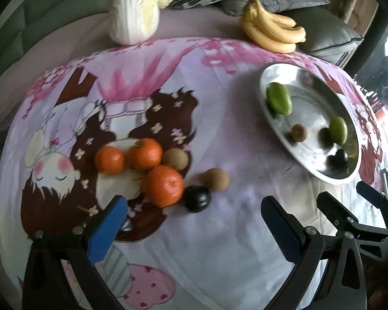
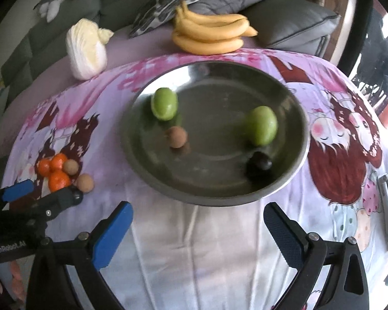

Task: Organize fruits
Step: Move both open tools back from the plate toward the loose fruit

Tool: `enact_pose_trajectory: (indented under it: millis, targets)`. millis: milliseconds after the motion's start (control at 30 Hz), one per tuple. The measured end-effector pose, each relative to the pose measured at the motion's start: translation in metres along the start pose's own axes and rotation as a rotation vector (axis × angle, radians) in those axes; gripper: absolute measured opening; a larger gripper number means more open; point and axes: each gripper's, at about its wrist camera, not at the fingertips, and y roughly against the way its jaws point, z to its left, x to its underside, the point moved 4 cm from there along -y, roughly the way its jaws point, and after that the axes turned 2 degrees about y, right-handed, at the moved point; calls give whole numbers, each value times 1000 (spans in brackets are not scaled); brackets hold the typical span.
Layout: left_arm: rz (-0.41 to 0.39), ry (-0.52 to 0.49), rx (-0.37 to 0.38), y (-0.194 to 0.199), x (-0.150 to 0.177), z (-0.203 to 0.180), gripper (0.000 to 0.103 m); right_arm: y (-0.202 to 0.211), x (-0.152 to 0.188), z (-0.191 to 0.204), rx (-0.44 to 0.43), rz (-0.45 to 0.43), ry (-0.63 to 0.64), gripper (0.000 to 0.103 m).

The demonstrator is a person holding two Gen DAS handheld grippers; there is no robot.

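Oranges (image 1: 144, 168), three in a cluster with two brown fruits (image 1: 194, 168) and a dark one (image 1: 197, 199), are seen at centre left of the left wrist view, just ahead of the spread-open left gripper (image 1: 191, 222). Another dark fruit (image 1: 125, 225) is half hidden behind its left finger. At right, the steel bowl (image 2: 152, 175) holds two green fruits (image 2: 261, 126), one brown and one dark, before the empty, spread-open right gripper (image 2: 198, 223). Cabbage (image 2: 86, 49) and bananas (image 2: 212, 35) are set beyond the cartoon cloth (image 2: 194, 245).

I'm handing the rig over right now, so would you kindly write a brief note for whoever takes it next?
Left claw: open, empty, hovering near the loose fruit.
Right claw: open, empty, in front of the round steel dish.
In the dish: two green fruits, one small brown fruit, one dark fruit.
Left on the cloth: three oranges, two brown fruits, one dark fruit; yellow bananas behind the dish.
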Motion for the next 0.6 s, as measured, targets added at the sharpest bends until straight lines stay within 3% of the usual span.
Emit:
enact_pose_trajectory:
  millis: [267,433,600]
  targets:
    - [27,23,8,-2,11,37,102,-9,2,40,-29,45,68,102]
    - [31,-42,-8,-1,16,50,102,-17,5,64,-37,67,132,102]
    - [58,-85,38,-8,16,59,102,-25,5,82,-48,87,180,98]
